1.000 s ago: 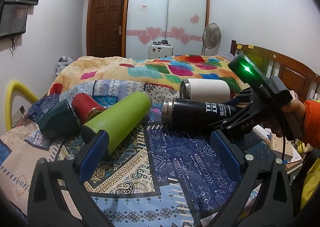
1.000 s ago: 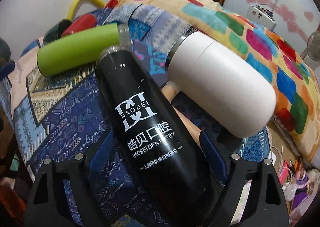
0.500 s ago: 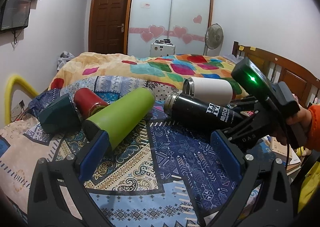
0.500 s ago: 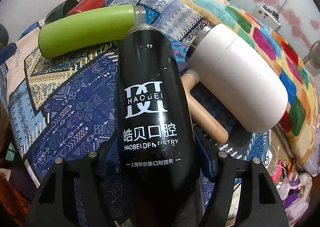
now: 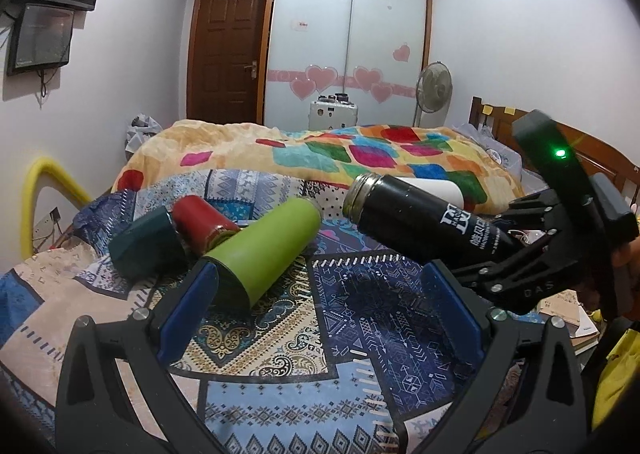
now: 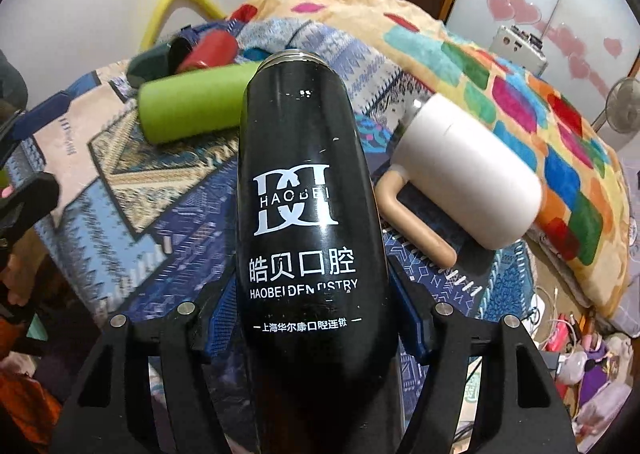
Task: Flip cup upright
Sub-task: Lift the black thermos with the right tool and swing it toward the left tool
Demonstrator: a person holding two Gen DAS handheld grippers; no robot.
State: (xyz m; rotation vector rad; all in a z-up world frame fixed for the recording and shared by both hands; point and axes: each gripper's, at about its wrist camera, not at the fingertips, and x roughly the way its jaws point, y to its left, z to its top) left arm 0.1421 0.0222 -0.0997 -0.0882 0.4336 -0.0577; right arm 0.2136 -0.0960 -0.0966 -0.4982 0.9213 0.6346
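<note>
My right gripper [image 6: 310,318] is shut on the black bottle [image 6: 298,181], printed HAOBEI, and holds its lower end. In the left wrist view the black bottle [image 5: 420,219] is lifted off the bed, tilted with its steel mouth up and to the left, and the right gripper [image 5: 532,250] grips it from the right. My left gripper [image 5: 320,306] is open and empty above the patterned blanket [image 5: 360,354]. Its left fingertip is close to the base of the green bottle [image 5: 264,254], which lies on its side.
A white mug [image 6: 468,169] with a tan handle lies on its side right of the black bottle. A red cup [image 5: 200,223] and a dark teal cup [image 5: 146,244] lie on their sides left of the green bottle. A colourful quilt [image 5: 360,149] is piled behind.
My right gripper has lifted the black bottle off the blanket and tilted its mouth upward. The left gripper has stayed open in place.
</note>
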